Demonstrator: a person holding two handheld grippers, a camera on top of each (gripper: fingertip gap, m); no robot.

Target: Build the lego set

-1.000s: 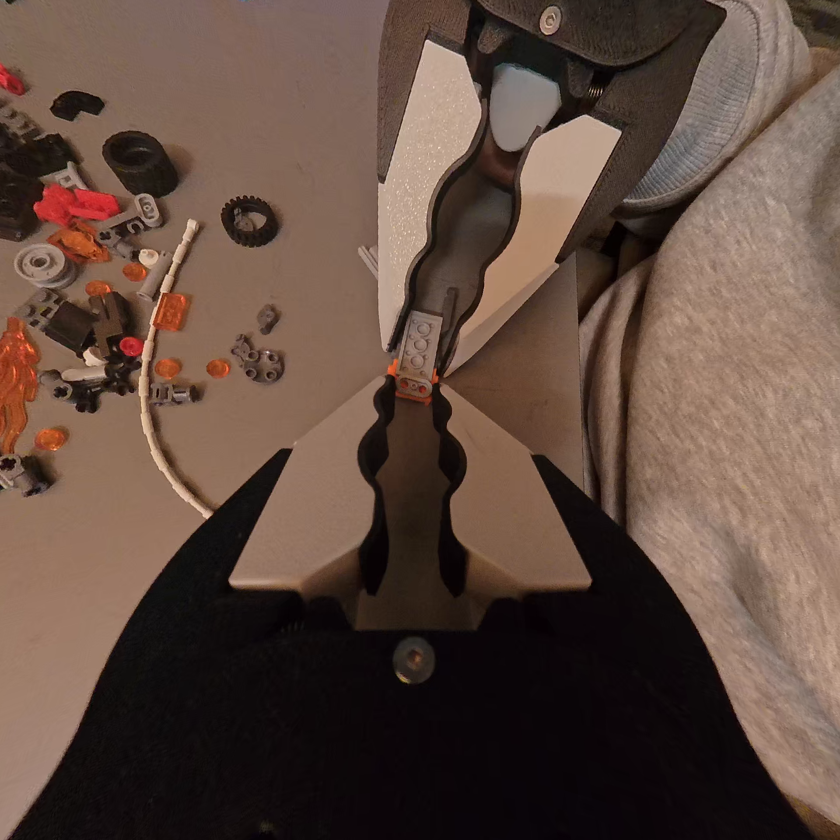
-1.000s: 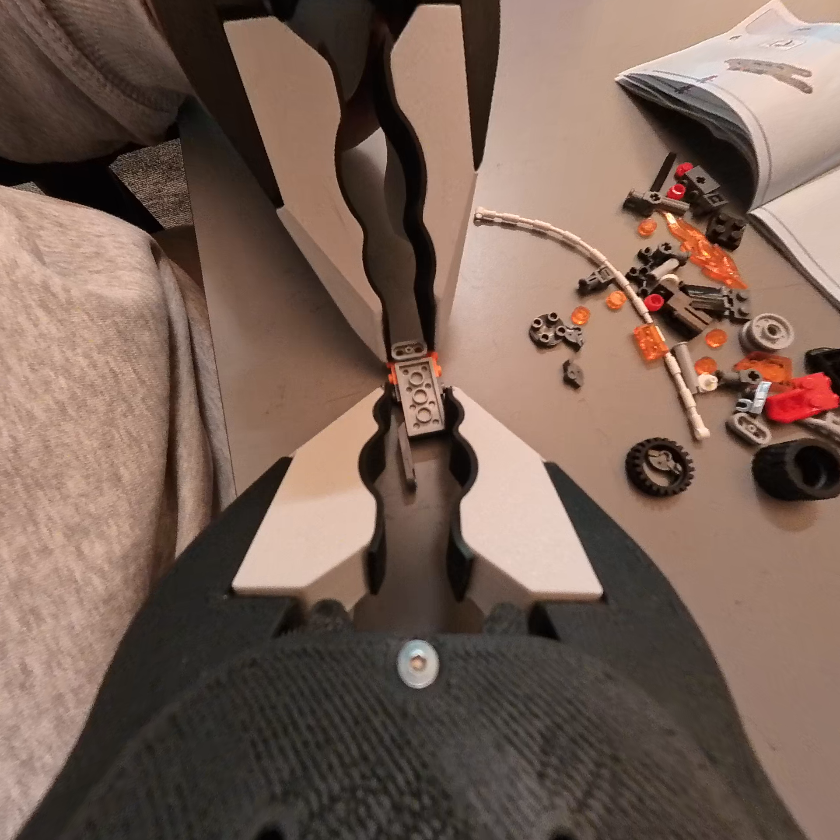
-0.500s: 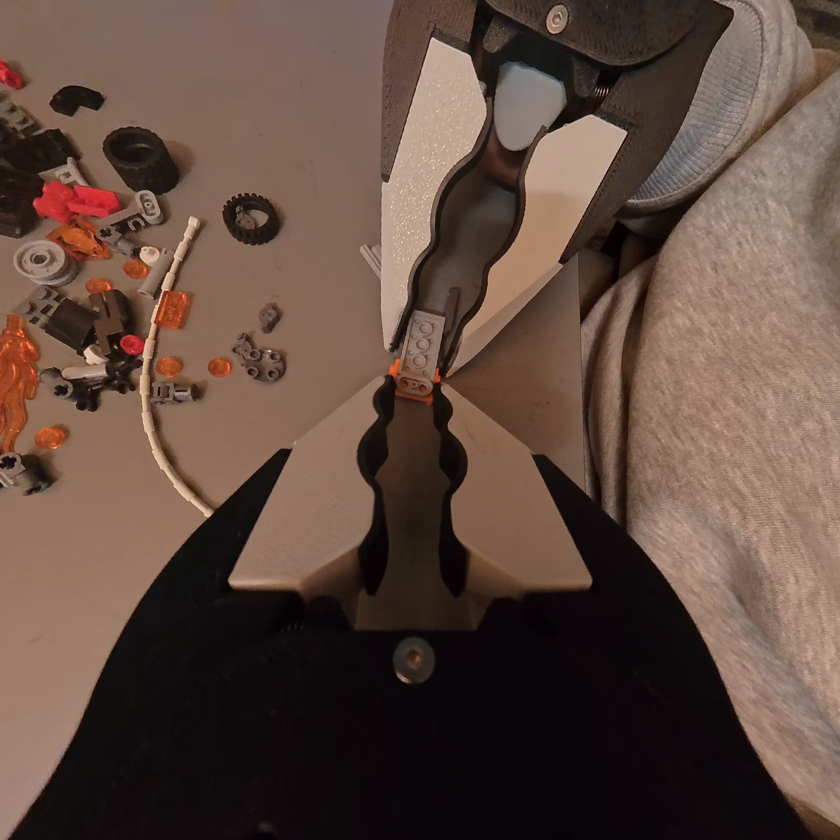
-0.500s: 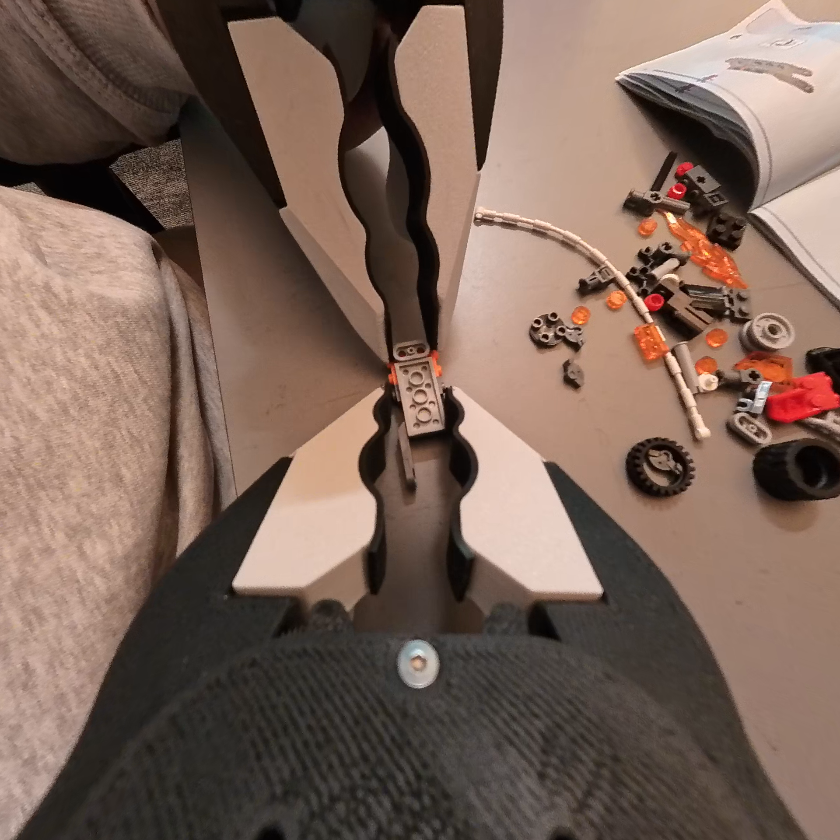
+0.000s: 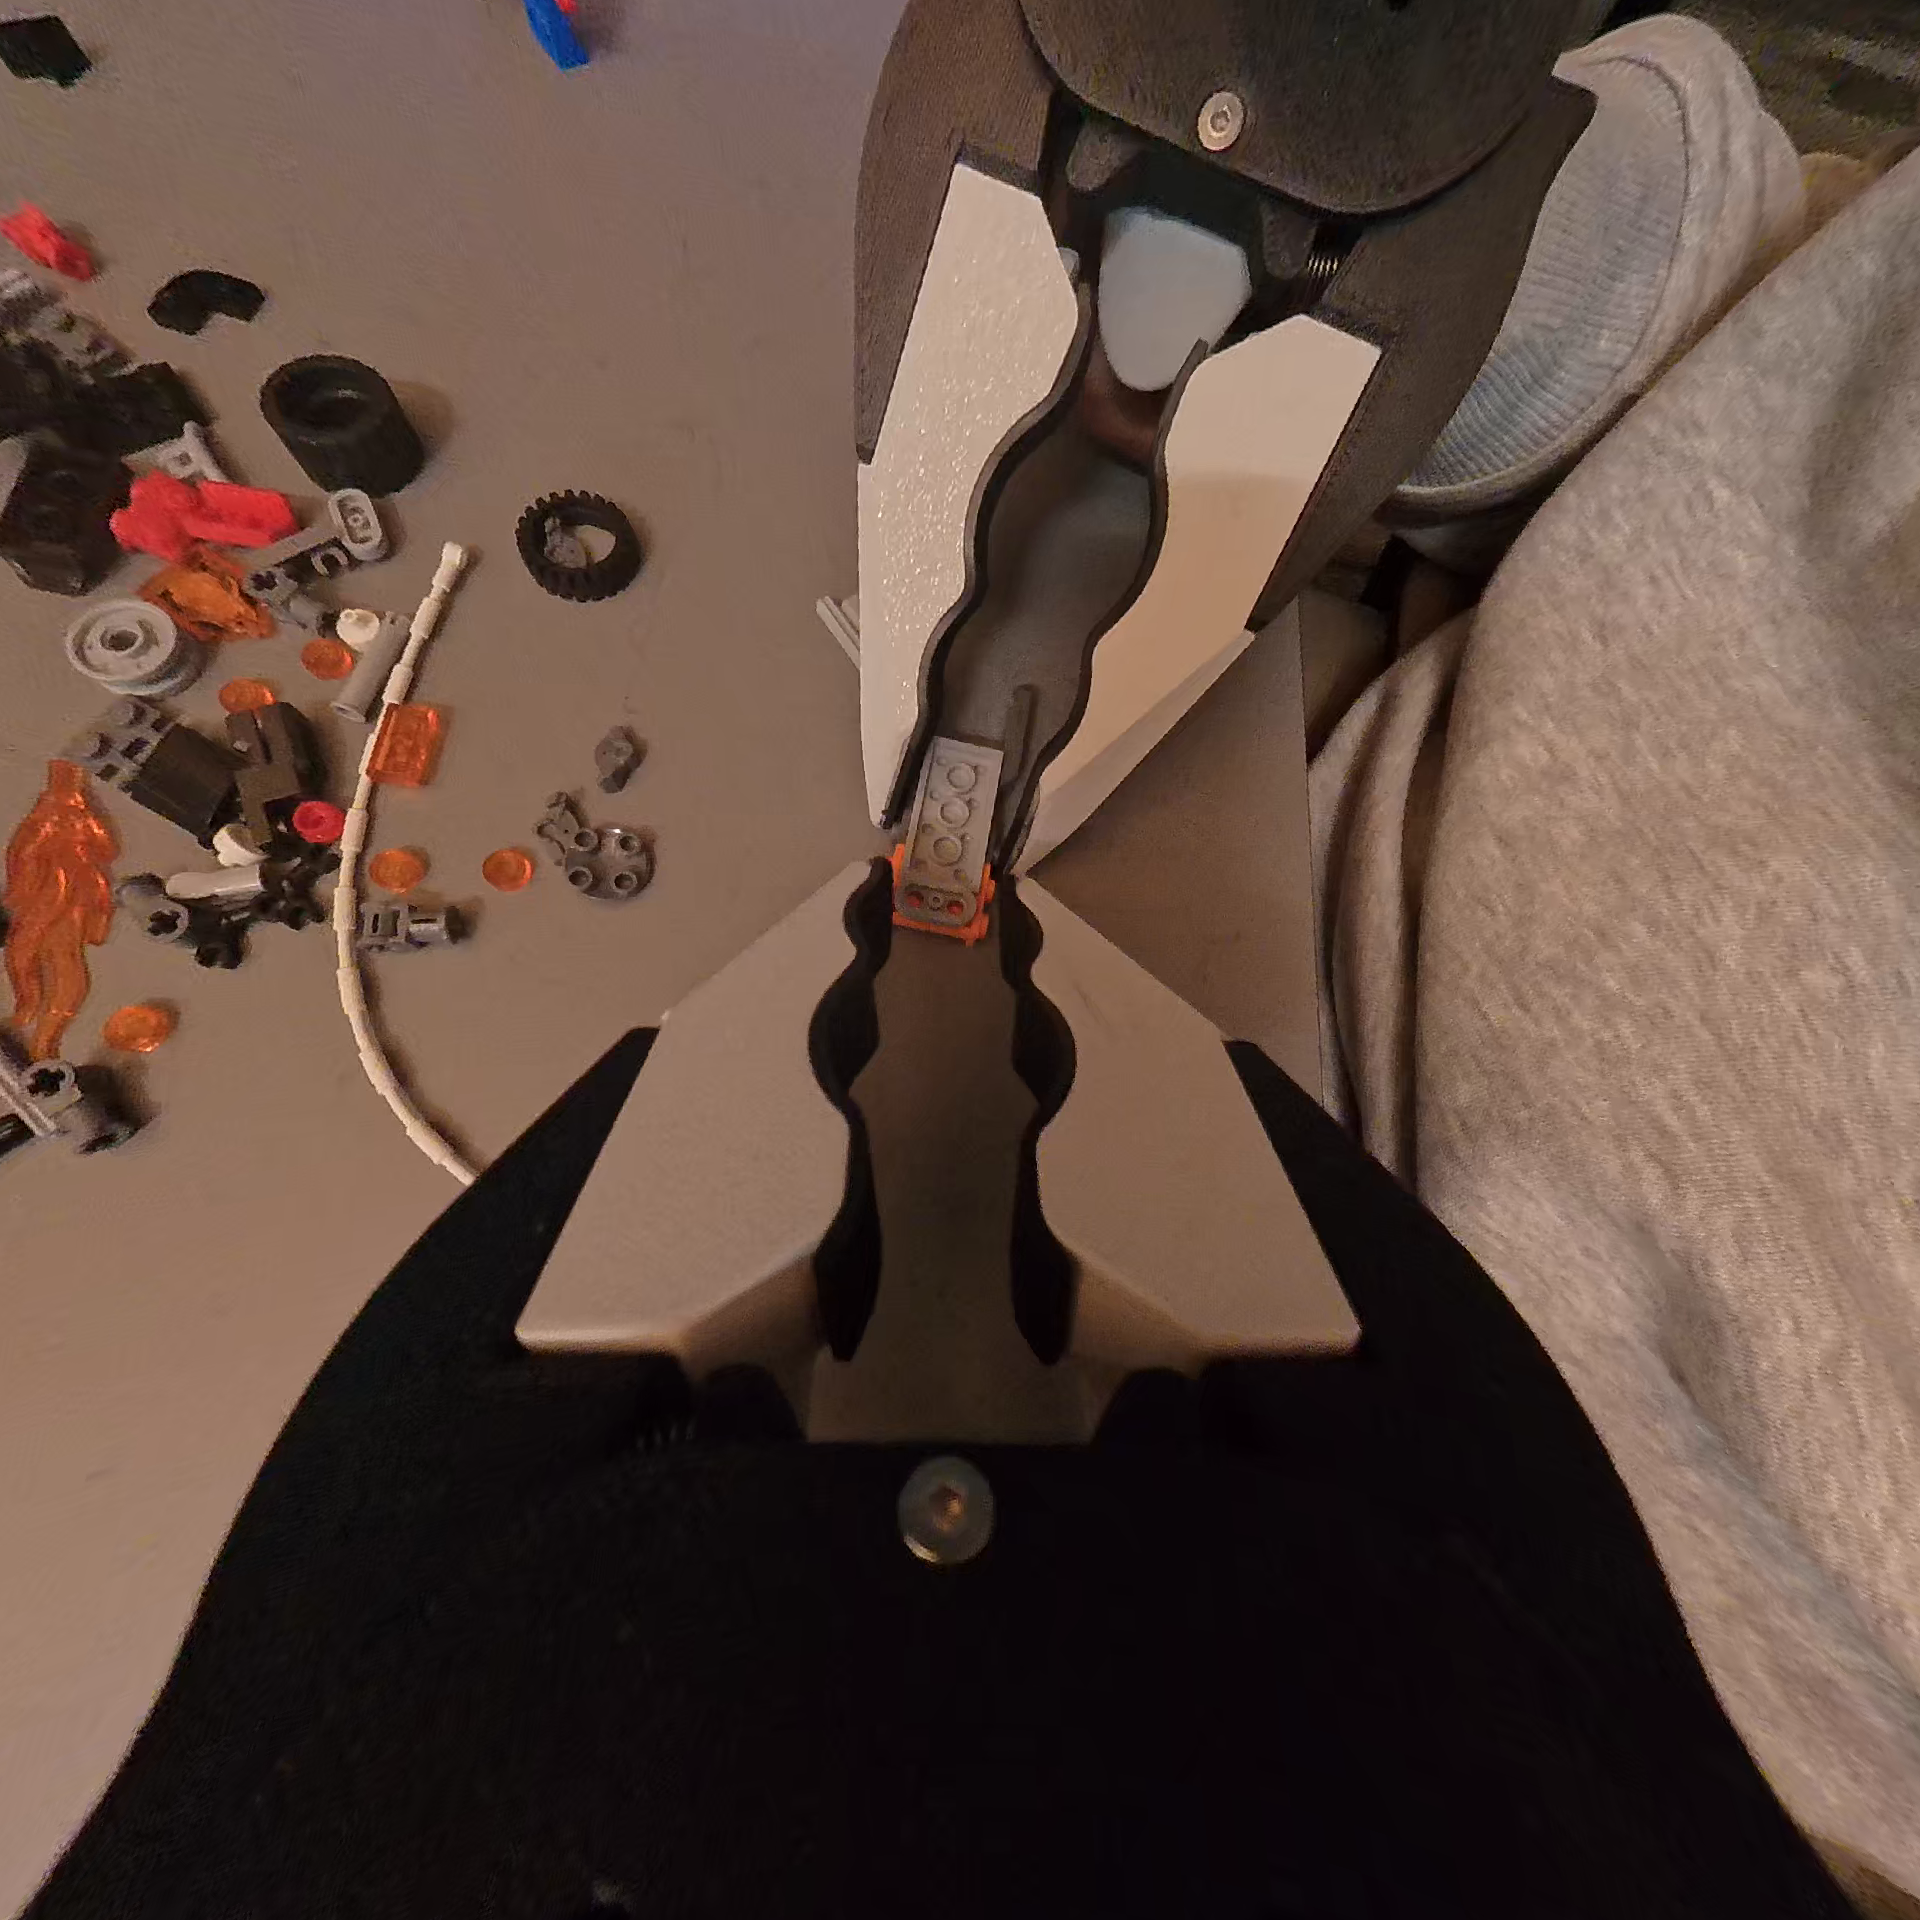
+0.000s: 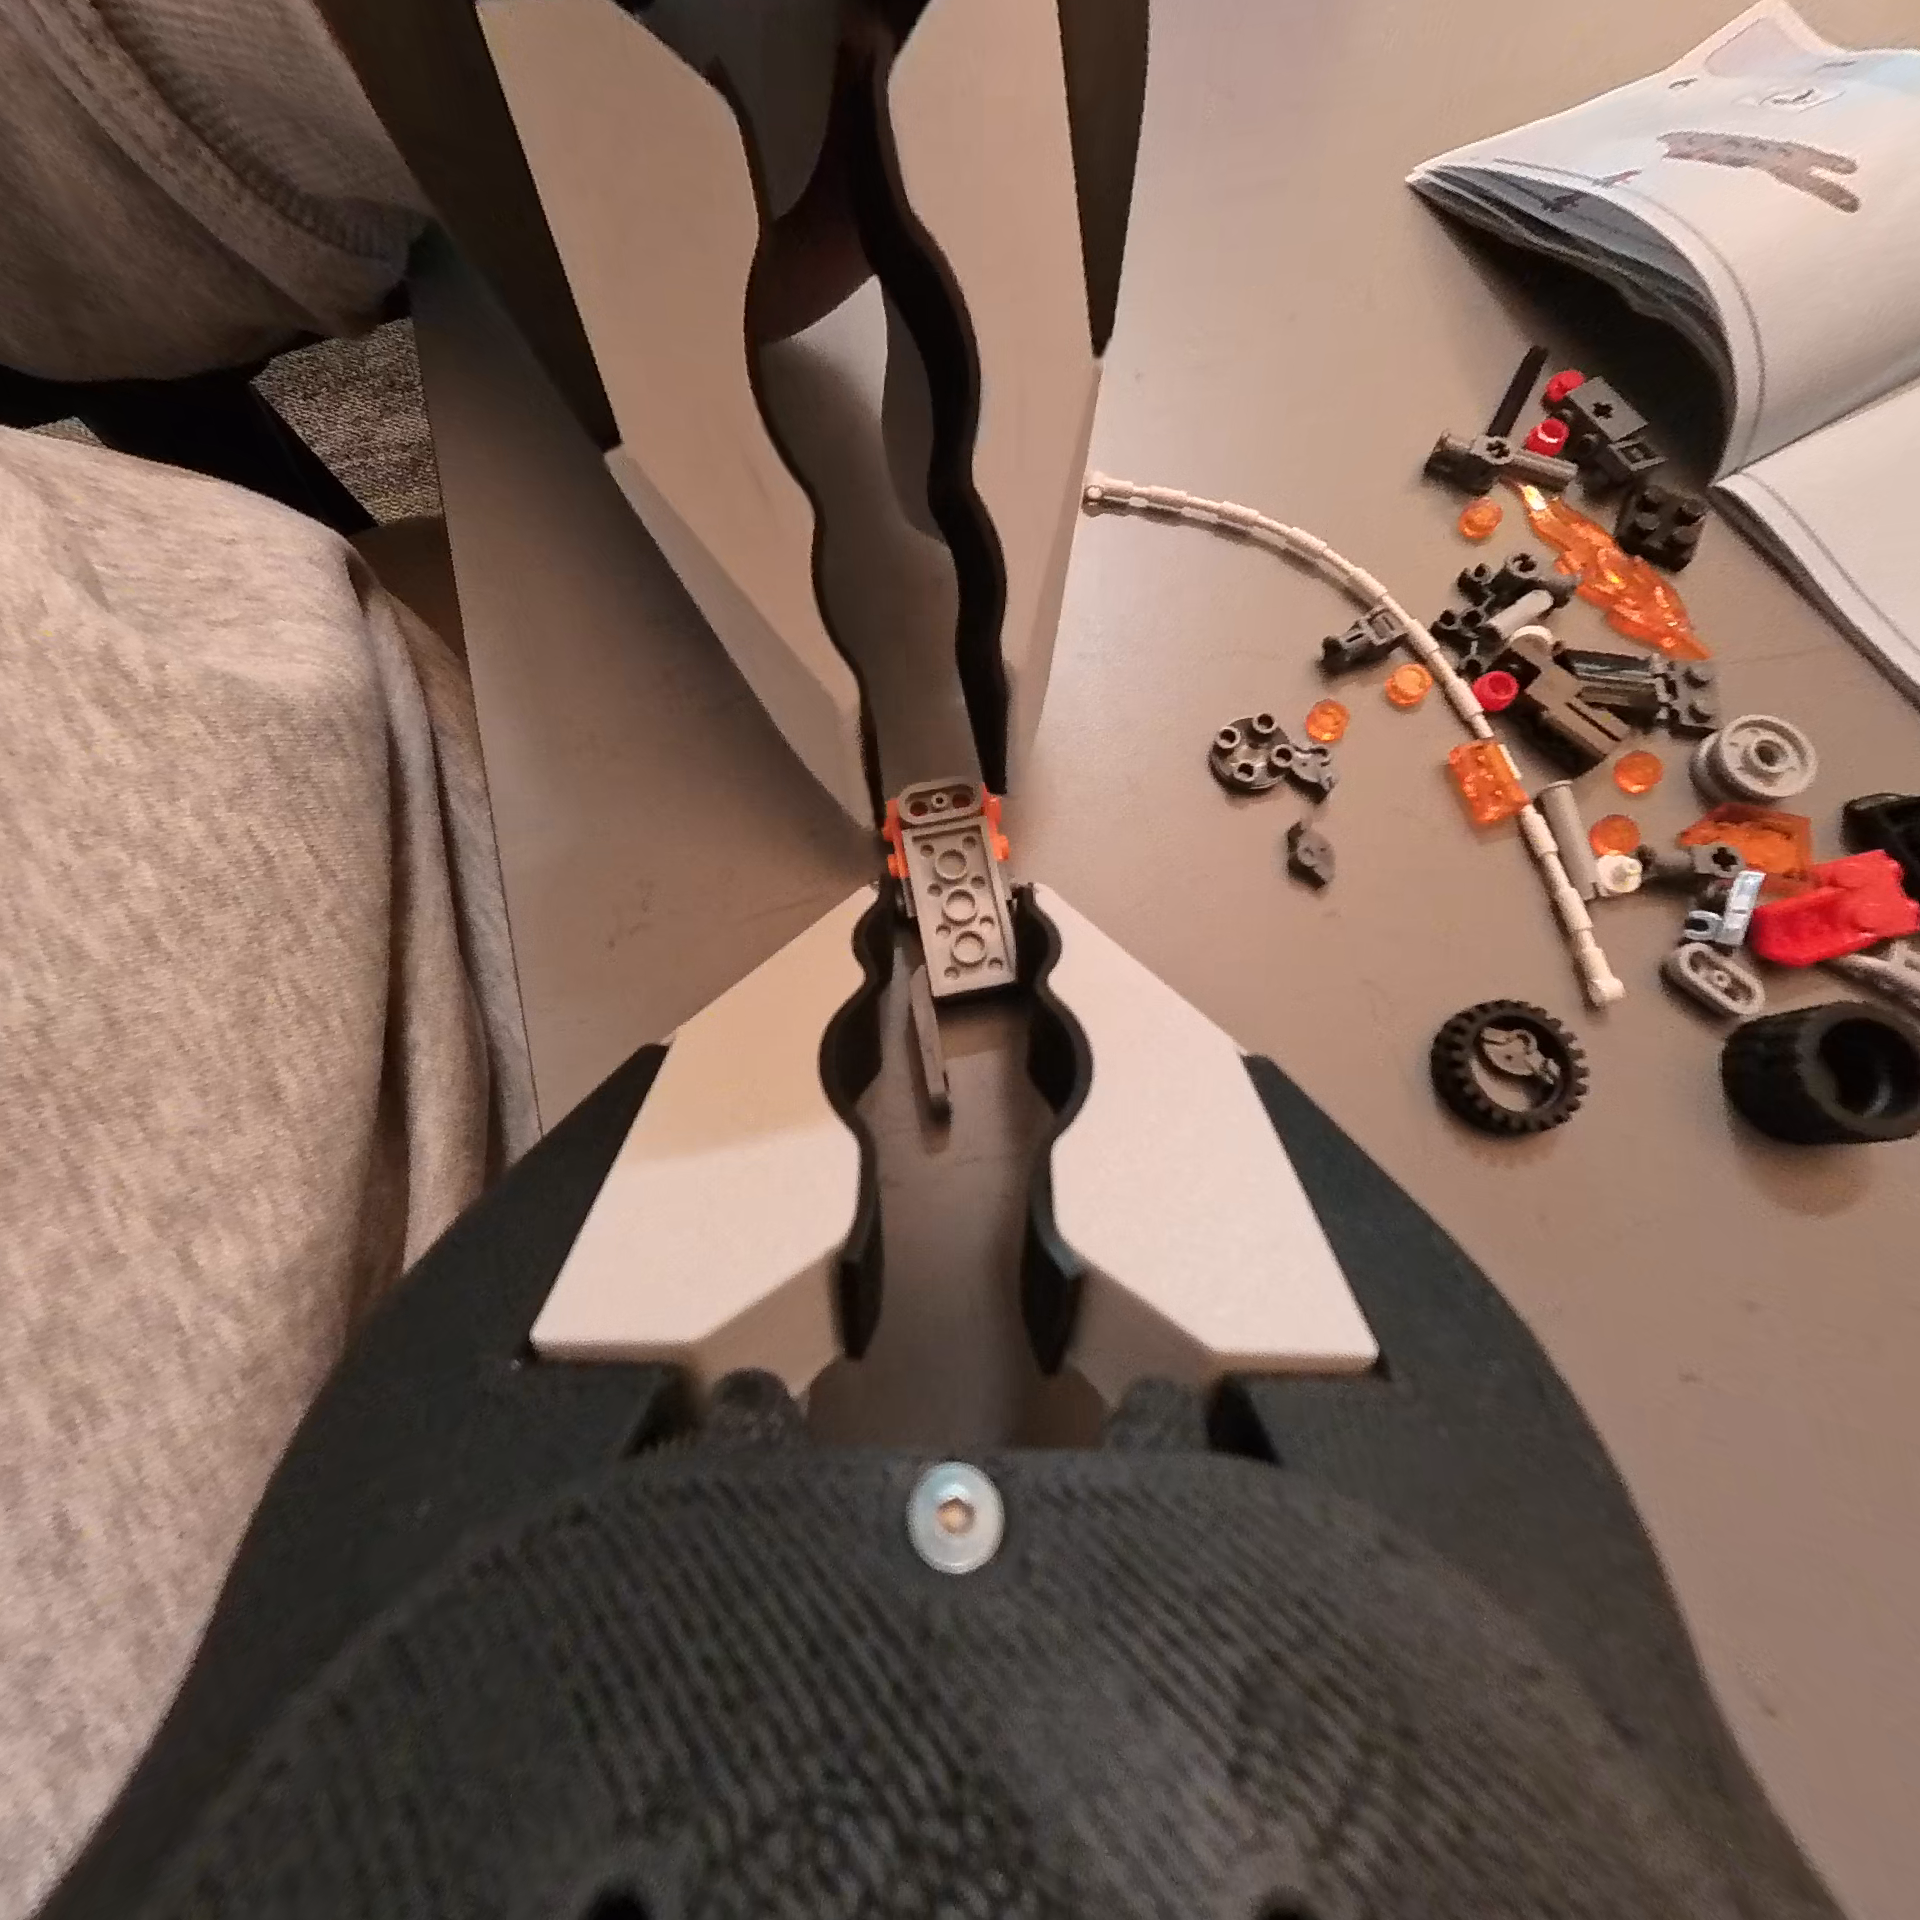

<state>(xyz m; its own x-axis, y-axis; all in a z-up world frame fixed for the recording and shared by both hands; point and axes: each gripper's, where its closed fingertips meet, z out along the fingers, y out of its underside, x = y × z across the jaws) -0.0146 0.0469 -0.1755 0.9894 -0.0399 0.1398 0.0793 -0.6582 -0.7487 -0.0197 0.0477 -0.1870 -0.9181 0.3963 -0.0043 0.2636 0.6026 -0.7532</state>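
A small build, a grey studded plate [image 6: 958, 914] with an orange-and-grey piece [image 6: 940, 812] on its far end, hangs between both grippers above the brown table [image 5: 644, 270]. My right gripper [image 6: 951, 899] is shut on the grey plate. My left gripper [image 5: 940, 906] is shut on the orange-and-grey end [image 5: 940, 902]. The two grippers meet tip to tip. In the left wrist view the grey plate [image 5: 951, 805] sits between the right gripper's fingers, which come in from the top. A thin dark rod [image 6: 928, 1049] hangs beside the plate.
Loose parts lie on the table: a white ribbed hose [image 5: 353, 894] [image 6: 1283, 540], a small black tyre [image 5: 540, 566] [image 6: 1455, 1060], a big black tyre [image 5: 343, 426] [image 6: 1829, 1075], and orange, red and black bits. An open booklet [image 6: 1662, 208] lies far right. A person's grey sweatshirt [image 5: 1662, 935] [image 6: 208, 831] is at the table edge. Less than 4 cm separates the two grippers' tips.
Both grippers stay shut, tip to tip on the build. The pair has shifted slightly, so the loose parts sit a little lower in the left wrist view.
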